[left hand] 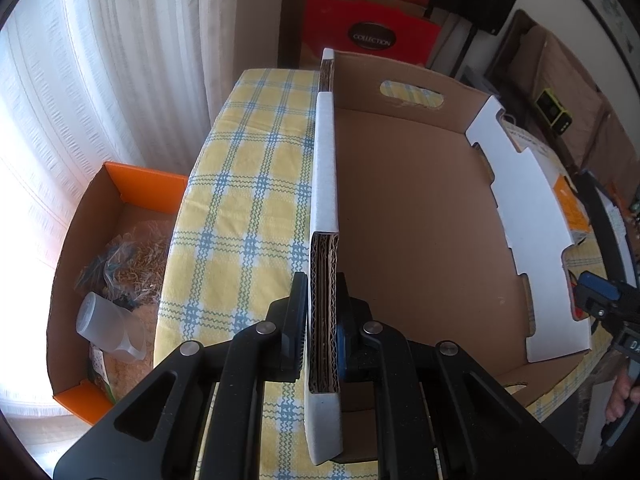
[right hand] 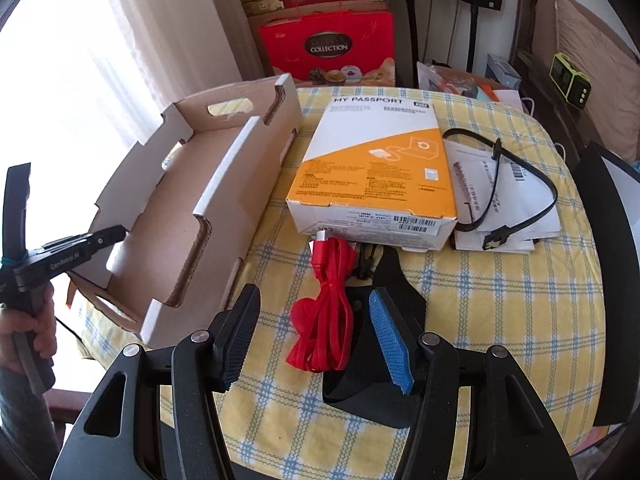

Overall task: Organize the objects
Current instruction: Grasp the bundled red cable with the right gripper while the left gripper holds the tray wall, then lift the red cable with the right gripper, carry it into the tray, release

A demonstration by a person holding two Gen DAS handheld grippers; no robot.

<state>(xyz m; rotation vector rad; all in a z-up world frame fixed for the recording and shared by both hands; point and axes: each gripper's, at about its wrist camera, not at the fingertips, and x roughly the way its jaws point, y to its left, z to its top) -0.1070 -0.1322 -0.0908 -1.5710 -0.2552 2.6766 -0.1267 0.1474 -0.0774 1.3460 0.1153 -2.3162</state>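
My left gripper (left hand: 320,286) is shut on the left wall of an empty cardboard tray (left hand: 408,216), which stands on the yellow checked tablecloth (left hand: 248,184). In the right wrist view the tray (right hand: 168,216) is at the left, with the left gripper (right hand: 102,242) on its far wall. My right gripper (right hand: 316,340) is open over a coiled red cable (right hand: 324,320) that lies between its fingers on a black pouch (right hand: 384,400); the pads do not touch it. Behind the cable lies an orange and white hard-drive box (right hand: 376,176).
A black flat cable (right hand: 516,184) rests on papers (right hand: 528,224) right of the hard-drive box. A dark chair back (right hand: 612,280) stands at the table's right edge. Red gift boxes (right hand: 326,46) are stacked behind. An orange floor box (left hand: 120,200) holds a plastic cup (left hand: 110,328).
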